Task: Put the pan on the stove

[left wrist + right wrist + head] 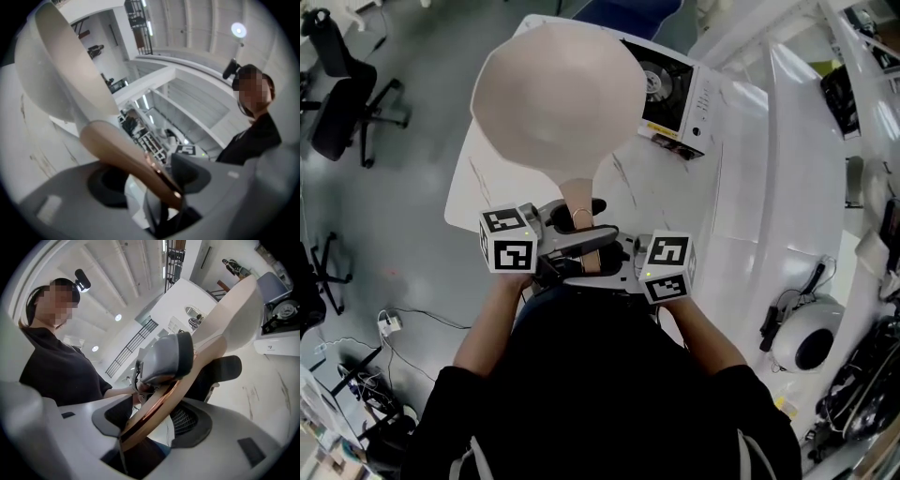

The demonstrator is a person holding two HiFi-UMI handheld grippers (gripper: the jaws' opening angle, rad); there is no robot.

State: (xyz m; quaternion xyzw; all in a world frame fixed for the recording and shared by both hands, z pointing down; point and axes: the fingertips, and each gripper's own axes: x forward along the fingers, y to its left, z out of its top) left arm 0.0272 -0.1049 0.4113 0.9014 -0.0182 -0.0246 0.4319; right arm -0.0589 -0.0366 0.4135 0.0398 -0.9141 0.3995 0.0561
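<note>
A pale pink pan (558,94) hangs in the air over the white table (675,206), its copper-toned handle (579,202) pointing back at me. Both grippers are on that handle. My left gripper (567,234) is shut on it from the left, my right gripper (605,264) from the right. In the left gripper view the handle (126,159) runs between the jaws of the left gripper (150,176) up to the pan (56,70). The right gripper view shows the handle (159,413) clamped in the right gripper (154,420). The stove (670,89) stands just beyond the pan.
The stove (281,319) is a white portable burner at the table's far end. Black office chairs (342,94) stand on the floor at the left, with cables (389,323) near them. A white round device (806,342) lies at the right.
</note>
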